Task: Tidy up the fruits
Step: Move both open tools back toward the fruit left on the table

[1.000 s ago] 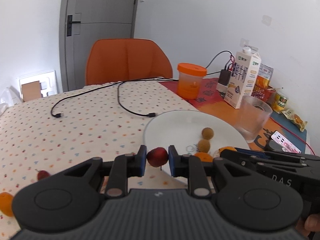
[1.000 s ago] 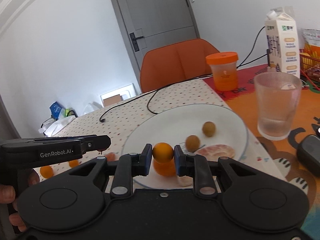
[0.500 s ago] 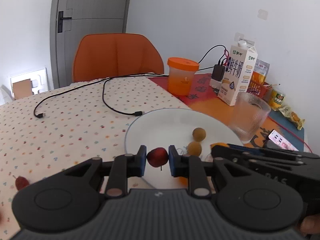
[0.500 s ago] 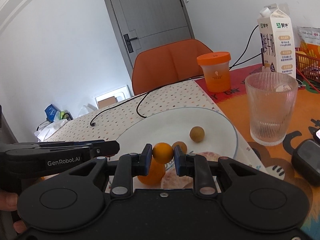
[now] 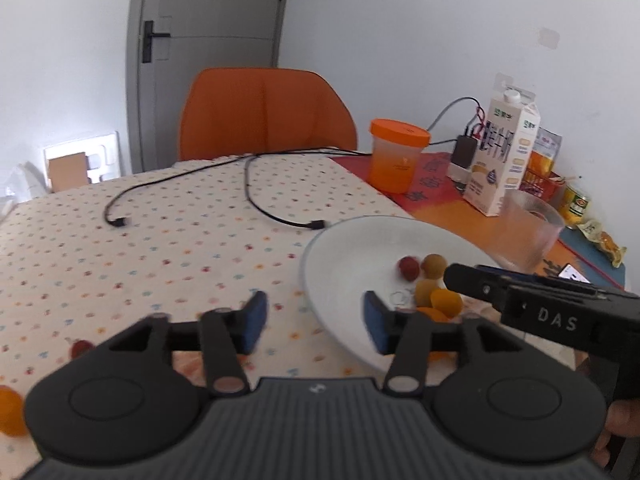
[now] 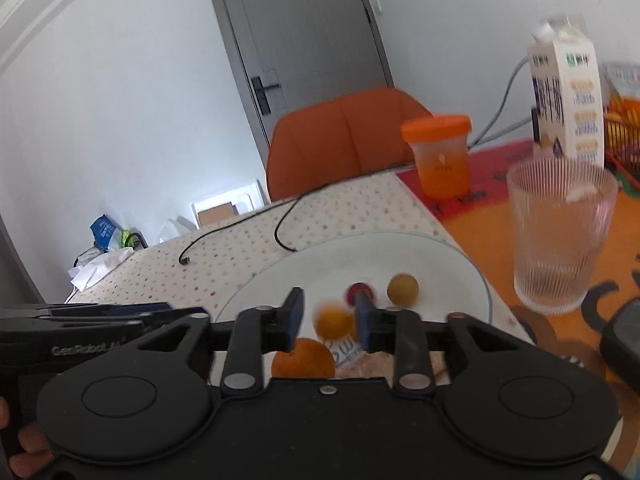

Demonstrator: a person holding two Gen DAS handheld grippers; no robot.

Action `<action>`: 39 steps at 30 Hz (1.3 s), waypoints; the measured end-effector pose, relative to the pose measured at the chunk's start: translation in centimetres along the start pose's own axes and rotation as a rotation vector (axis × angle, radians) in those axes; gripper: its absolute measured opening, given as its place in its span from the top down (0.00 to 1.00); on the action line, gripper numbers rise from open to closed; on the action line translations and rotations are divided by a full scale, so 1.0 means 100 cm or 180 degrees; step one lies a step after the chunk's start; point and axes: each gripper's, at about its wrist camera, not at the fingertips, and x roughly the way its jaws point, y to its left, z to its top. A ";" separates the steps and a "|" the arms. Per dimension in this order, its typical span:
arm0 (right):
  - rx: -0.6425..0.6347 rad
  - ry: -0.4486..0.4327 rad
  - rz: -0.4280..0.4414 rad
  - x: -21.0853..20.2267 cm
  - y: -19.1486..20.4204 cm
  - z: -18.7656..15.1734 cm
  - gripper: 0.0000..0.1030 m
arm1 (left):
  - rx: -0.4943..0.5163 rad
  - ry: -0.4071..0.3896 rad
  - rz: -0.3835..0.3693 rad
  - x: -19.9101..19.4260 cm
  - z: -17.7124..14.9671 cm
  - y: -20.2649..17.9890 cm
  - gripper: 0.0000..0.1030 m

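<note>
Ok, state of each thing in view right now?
Left claw: open, just opened, nothing between.
Right claw: open, just opened, small orange loose between its fingers, blurred.
Red fruit: on plate.
Glass: upright.
Orange tub: lid on.
Milk carton: upright.
Door: shut.

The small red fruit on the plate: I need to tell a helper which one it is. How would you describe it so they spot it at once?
Find the white plate on the table, left of the ribbed glass. Near its middle lies the small red fruit, touching a tan round fruit on its right. It is the only red piece on the plate; the others are tan or orange.
</note>
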 end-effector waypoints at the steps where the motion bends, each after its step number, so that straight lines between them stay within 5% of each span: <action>1: 0.0004 0.0004 0.0011 -0.001 0.000 -0.001 0.56 | -0.0028 -0.0009 0.0042 -0.003 -0.002 0.004 0.33; 5: 0.0017 0.0035 0.0032 -0.005 0.004 -0.008 0.53 | -0.0111 -0.0023 0.0154 -0.013 -0.006 0.017 0.25; 8: -0.0036 -0.0003 0.0116 -0.014 0.012 -0.011 0.36 | -0.0160 -0.0026 0.0274 -0.022 -0.007 0.026 0.24; 18: -0.0113 -0.0066 0.0272 -0.031 0.035 -0.013 0.03 | -0.0261 -0.0141 0.0448 -0.055 -0.019 0.048 0.11; 39: -0.0523 0.0114 0.0550 -0.035 0.094 -0.017 0.00 | -0.0433 -0.0223 0.0718 -0.101 -0.044 0.101 0.10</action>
